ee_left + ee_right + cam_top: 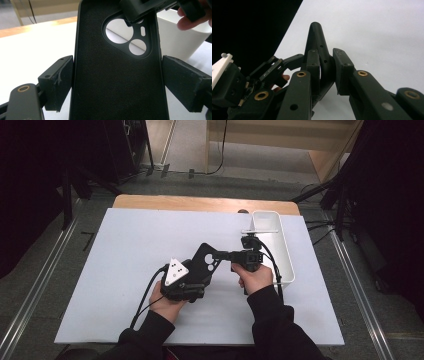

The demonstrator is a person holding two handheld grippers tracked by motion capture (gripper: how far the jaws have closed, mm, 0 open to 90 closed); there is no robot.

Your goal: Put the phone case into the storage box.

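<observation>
Black phone case [117,82] clamped between both claws, left claw [117,85] across its width, right claw [327,72] on its top edge

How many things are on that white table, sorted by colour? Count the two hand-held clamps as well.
Black: 3, the phone case, the left gripper and the right gripper, both clamped on the case.
White: 1, the bin at the table's right edge.
Total: 4.
</observation>
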